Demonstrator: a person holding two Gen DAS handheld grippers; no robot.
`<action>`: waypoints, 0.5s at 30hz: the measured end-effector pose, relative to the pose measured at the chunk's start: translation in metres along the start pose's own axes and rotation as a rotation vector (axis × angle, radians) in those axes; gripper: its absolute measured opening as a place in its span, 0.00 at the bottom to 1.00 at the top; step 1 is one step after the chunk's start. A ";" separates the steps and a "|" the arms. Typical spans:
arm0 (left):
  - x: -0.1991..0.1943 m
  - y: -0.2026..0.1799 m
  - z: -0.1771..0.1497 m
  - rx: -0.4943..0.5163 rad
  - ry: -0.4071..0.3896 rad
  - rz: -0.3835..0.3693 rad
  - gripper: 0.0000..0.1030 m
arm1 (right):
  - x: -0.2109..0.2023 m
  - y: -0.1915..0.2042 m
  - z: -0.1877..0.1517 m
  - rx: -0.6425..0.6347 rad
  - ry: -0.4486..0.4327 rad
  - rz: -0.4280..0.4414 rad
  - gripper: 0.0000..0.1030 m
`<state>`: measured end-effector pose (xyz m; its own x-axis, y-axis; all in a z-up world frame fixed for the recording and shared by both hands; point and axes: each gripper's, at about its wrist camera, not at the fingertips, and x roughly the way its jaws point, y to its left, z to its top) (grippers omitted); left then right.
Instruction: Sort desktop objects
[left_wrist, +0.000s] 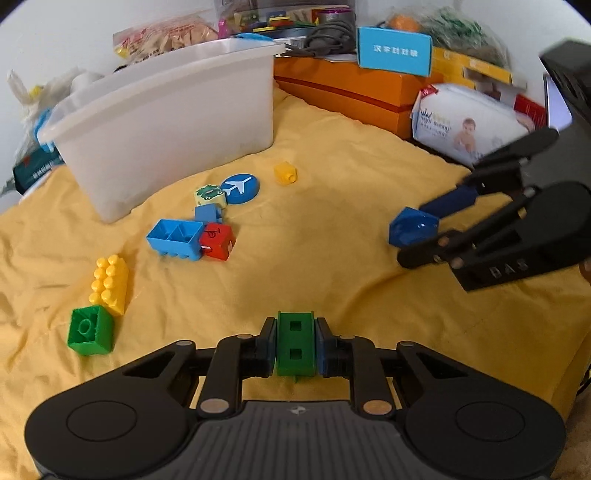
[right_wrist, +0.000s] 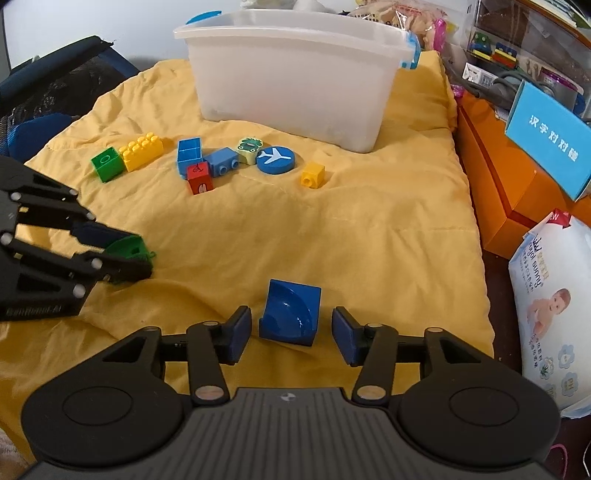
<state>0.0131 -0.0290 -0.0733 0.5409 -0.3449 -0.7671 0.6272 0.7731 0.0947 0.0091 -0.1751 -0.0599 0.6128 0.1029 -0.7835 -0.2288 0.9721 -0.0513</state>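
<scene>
My left gripper (left_wrist: 295, 345) is shut on a green block (left_wrist: 296, 341), seen from the right wrist view too (right_wrist: 127, 251). My right gripper (right_wrist: 291, 332) is open, its pads either side of a dark blue curved block (right_wrist: 290, 312) lying on the yellow cloth (right_wrist: 332, 240); the same block shows in the left wrist view (left_wrist: 413, 230). Loose toys lie ahead of a white plastic bin (right_wrist: 295, 70): green brick (right_wrist: 107, 162), yellow brick (right_wrist: 142, 150), light blue open brick (right_wrist: 189, 153), red cube (right_wrist: 199, 178), blue brick (right_wrist: 221, 161), frog cube (right_wrist: 249, 149), blue plane disc (right_wrist: 275, 158), small yellow brick (right_wrist: 313, 174).
An orange box (right_wrist: 498, 177), a blue card box (right_wrist: 546, 147) and a wet-wipes pack (right_wrist: 550, 317) line the right side. Clutter of bags and boxes stands behind the bin (left_wrist: 166, 122). A dark chair (right_wrist: 48, 85) is at the left.
</scene>
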 end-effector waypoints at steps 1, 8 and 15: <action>-0.001 -0.002 0.000 -0.006 0.009 0.012 0.23 | 0.000 0.000 0.000 -0.001 -0.004 -0.004 0.45; -0.015 0.013 0.006 -0.134 0.001 0.027 0.23 | 0.001 0.009 0.003 -0.096 0.007 -0.037 0.34; -0.053 0.043 0.052 -0.145 -0.154 0.125 0.23 | -0.018 0.002 0.037 -0.098 -0.080 -0.028 0.34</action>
<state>0.0409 -0.0051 0.0050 0.6954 -0.3100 -0.6484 0.4688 0.8795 0.0823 0.0260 -0.1670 -0.0228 0.6778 0.0964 -0.7289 -0.2812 0.9500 -0.1358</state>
